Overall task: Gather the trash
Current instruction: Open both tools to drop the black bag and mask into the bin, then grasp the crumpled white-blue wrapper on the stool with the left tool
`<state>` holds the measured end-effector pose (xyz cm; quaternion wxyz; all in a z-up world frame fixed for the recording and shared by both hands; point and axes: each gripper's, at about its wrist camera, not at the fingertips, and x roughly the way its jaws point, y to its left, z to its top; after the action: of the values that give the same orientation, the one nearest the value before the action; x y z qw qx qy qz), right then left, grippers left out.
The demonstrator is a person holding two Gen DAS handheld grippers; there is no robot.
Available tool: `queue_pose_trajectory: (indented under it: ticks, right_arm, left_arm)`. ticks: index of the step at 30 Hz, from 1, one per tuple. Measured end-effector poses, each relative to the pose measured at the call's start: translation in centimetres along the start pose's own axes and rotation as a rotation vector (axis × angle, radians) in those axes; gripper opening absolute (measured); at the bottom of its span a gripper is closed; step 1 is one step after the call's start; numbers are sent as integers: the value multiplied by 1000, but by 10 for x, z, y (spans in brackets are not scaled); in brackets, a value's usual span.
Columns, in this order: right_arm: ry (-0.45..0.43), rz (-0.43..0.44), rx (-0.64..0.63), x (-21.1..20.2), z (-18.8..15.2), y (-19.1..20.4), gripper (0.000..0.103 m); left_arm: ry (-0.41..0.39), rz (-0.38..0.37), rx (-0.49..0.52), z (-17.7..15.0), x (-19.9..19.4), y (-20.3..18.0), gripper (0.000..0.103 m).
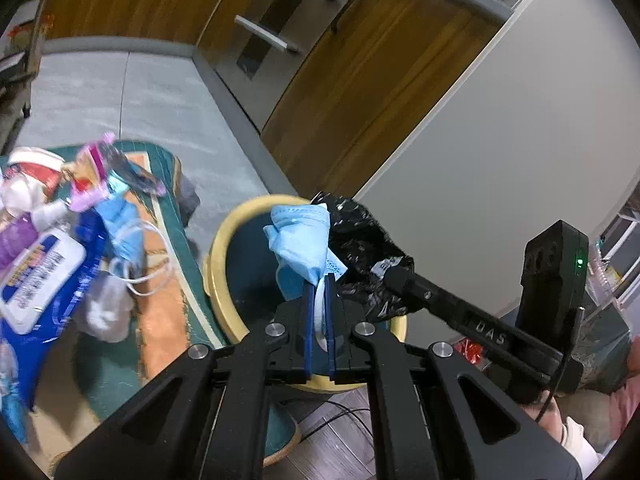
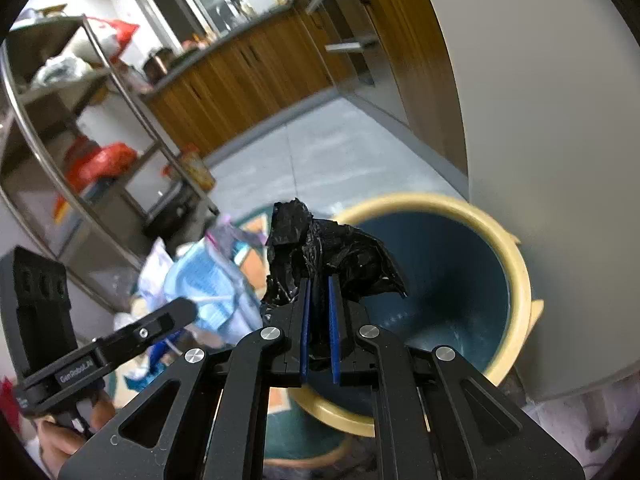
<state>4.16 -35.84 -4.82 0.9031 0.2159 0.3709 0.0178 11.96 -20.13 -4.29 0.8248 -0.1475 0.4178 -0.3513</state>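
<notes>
The blue face mask (image 1: 301, 240) hangs over the bin (image 1: 218, 248) mouth, pinched in the left gripper (image 1: 319, 312) jaws; the crumpled black plastic bag (image 2: 320, 256) sits above the same rim, pinched by the right gripper (image 2: 319, 320). Both loads crowd one opening: releasing together, the light bag may catch the rim or drift onto the rug (image 1: 160, 320) beside the bin.

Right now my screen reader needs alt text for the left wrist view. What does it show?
The left hand-held gripper pinches a crumpled blue face mask over a yellow-rimmed bin. Beside it, the right hand-held gripper holds a black plastic bag. More litter lies on the rug, left.
</notes>
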Motion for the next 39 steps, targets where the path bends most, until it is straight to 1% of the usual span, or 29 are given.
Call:
queue_pose_trajectory:
  ticks: [3,5,6,8,9,12,13,14,16,18,20,23,25,28,33,36,39]
  right_arm:
    - [50,-27,14,13,-3,-4,12]
    - [61,-35,21,16,-4,-5,19]
    - [64,-37,26,16,-5,-5,22]
    - [61,-36,33,15,-5,-5,31]
    - [60,-35,33,15,-4,-5,33]
    - [56,-32,30,15,-3,-2,35]
    - [53,-31,30,15,-3,-4,37]
    - [48,-29,32,15,-3,-3,39]
    - [37,-27,36,12,-2,-6,41]
    - [30,-24,43,11,-1,-8,42]
    - [26,-24,47,10,-1,-9,43]
    - [17,-19,53,9,1,-7,48]
    - [11,-12,48,9,2,-3,50]
    - [7,1,34,10,2,5,55]
    - [17,29,3,14,1,23,60]
    - [26,42,-20,17,0,36,60]
    - [36,56,-38,20,-2,49,64]
  left_arm:
    - [57,18,-9,-4,21,8,4]
    - [83,31,-9,-7,31,12,4]
    - [92,32,-10,-9,33,14,4]
    - [112,37,-8,-12,38,16,6]
    - [120,37,-6,-13,39,16,7]
    - [115,36,2,-13,39,16,17]
    - [117,32,6,-12,38,16,25]
    - [114,32,11,-12,38,15,35]
    - [96,39,22,-9,34,14,43]
    - [86,44,27,-8,29,11,43]
    - [69,50,34,-7,20,8,44]
    - [33,68,48,-4,4,6,49]
    - [5,90,58,-3,-8,5,53]
    - [-23,130,83,-2,-26,5,56]
    - [-53,213,91,-6,-61,21,57]
    - [-72,259,74,-8,-84,38,57]
    - [-97,295,51,-12,-110,53,57]
